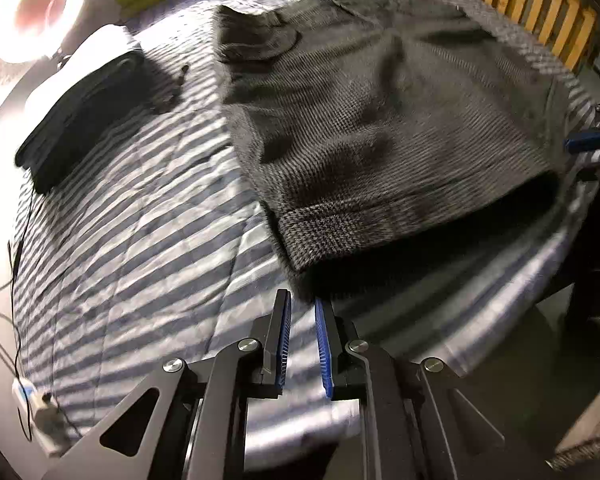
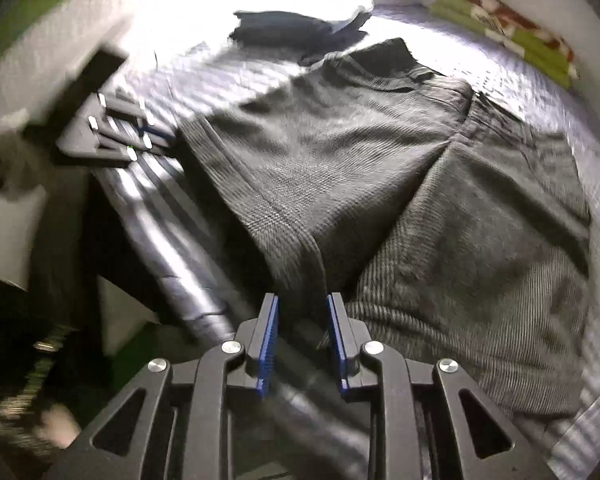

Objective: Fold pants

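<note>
Grey checked pants (image 1: 380,120) lie spread on a striped bedspread (image 1: 140,208); the same pants (image 2: 380,184) fill the middle of the right wrist view. My left gripper (image 1: 302,304) is open, its blue pads just short of the near hem corner, nothing between them. My right gripper (image 2: 302,300) is open too, its tips at the pants' near edge by the bed's side; the cloth runs up to the gap, not pinched. The other gripper's blue pad (image 1: 588,140) shows at the far right in the left wrist view, and as a blur (image 2: 116,132) at left.
A dark folded garment (image 1: 84,112) with a white one lies near a lit ring lamp (image 1: 32,8). A green patterned blanket (image 2: 512,32) sits at the bed's head. Wooden slats (image 1: 540,12) stand behind. Cables and a small white box (image 1: 28,396) lie at left.
</note>
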